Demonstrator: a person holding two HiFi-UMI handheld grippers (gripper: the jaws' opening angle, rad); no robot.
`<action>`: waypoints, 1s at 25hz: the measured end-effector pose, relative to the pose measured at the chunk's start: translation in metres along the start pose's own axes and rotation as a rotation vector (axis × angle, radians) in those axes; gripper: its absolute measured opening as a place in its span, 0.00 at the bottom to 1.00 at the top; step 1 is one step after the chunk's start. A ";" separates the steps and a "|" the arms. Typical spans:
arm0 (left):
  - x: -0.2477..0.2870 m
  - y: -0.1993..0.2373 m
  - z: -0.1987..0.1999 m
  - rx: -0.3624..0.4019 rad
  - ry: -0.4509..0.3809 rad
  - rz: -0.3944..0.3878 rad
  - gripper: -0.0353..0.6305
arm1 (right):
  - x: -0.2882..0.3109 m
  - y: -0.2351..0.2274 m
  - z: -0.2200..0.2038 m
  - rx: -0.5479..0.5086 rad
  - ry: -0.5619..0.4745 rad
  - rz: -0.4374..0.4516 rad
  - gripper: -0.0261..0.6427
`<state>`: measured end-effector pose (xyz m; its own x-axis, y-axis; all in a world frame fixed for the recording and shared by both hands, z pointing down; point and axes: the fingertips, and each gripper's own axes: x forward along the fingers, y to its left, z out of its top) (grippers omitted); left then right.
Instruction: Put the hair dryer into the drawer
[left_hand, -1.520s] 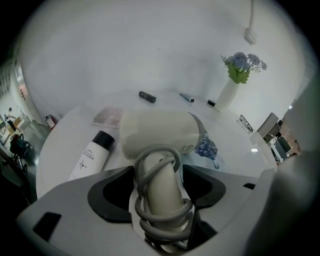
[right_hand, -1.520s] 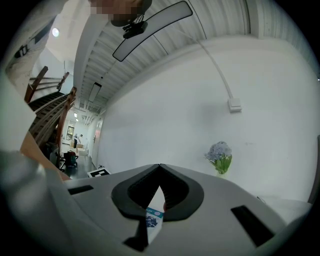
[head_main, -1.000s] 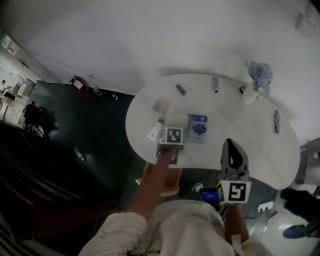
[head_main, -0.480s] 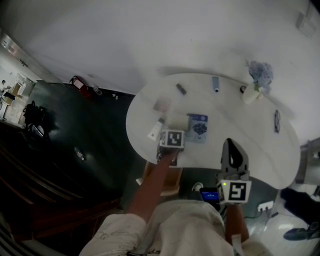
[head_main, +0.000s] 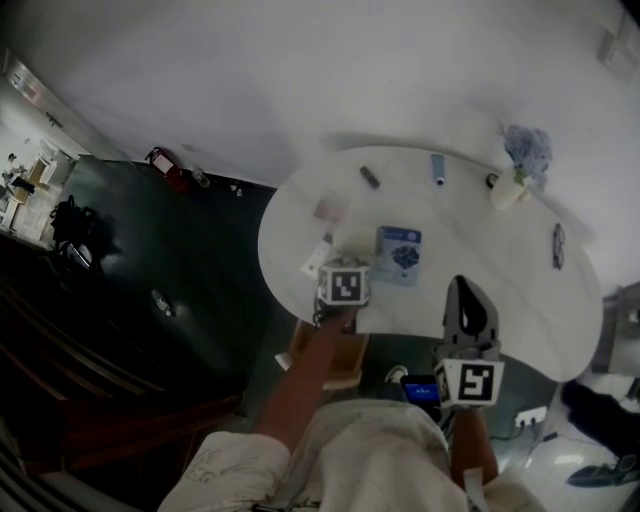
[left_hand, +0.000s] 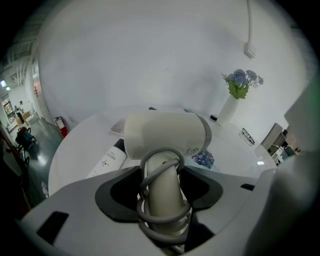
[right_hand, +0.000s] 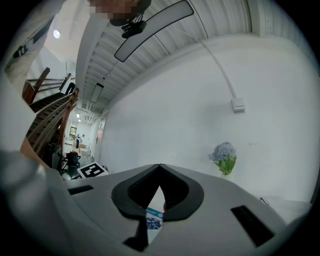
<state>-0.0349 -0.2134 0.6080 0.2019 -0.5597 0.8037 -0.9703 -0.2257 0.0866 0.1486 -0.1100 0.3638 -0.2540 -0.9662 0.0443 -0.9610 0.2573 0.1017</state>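
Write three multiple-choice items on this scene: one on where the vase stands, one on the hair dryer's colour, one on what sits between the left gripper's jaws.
1. Where does the vase stand?
A. on the floor
B. near the far edge of the table
C. on the blue booklet

2. What colour is the hair dryer?
A. red
B. black
C. cream white

3. What is between the jaws of the left gripper?
A. the hair dryer's handle, with the cord wound round it
B. nothing
C. the blue booklet

Answers:
1 B: the head view shows the vase on the tabletop, close to its far rim.
2 C: its body and handle are pale cream.
3 A: the jaws have just been closing, and they grip the corded handle.
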 end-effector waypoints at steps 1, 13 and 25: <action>-0.002 -0.001 0.000 -0.009 -0.007 -0.007 0.43 | 0.000 0.001 0.000 -0.001 -0.001 0.002 0.05; -0.056 -0.012 0.021 -0.017 -0.191 -0.032 0.43 | -0.001 0.014 0.003 -0.005 -0.005 0.027 0.05; -0.139 -0.023 0.051 -0.023 -0.464 -0.041 0.43 | -0.001 0.030 0.013 -0.011 -0.035 0.068 0.05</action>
<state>-0.0342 -0.1713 0.4647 0.2728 -0.8494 0.4519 -0.9621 -0.2401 0.1295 0.1184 -0.1020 0.3542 -0.3228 -0.9463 0.0170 -0.9400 0.3227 0.1110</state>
